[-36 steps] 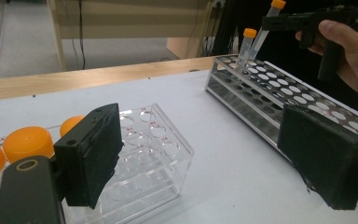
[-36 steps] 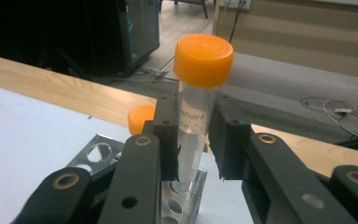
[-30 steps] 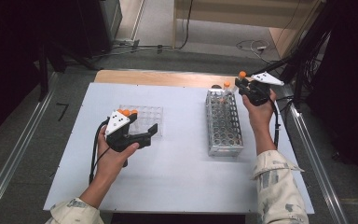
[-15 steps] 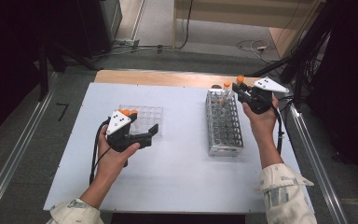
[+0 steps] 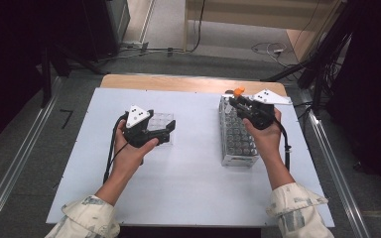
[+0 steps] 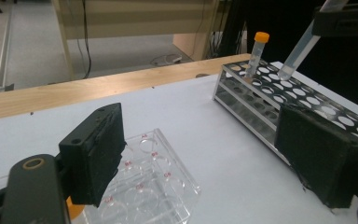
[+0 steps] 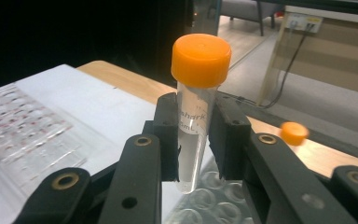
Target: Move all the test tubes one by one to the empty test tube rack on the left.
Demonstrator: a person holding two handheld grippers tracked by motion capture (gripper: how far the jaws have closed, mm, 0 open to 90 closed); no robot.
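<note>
Left gripper [image 5: 171, 128] jaws wide, holding nothing; clear well plate [image 6: 154, 186] directly beneath them. Right gripper [image 7: 193, 140] clamped on orange-capped tube [image 7: 196, 107], lifted clear above rack [image 5: 235, 134]. Pickup looks done; tube not yet set down. A second capped tube [image 6: 256, 53] stands in rack.

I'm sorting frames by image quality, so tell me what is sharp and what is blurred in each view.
High view: evenly lit, soft throughout. Right gripper view: held tube sharp, well plate and second orange cap blurred. Left gripper view: rack fairly crisp, near jaws dark.
</note>
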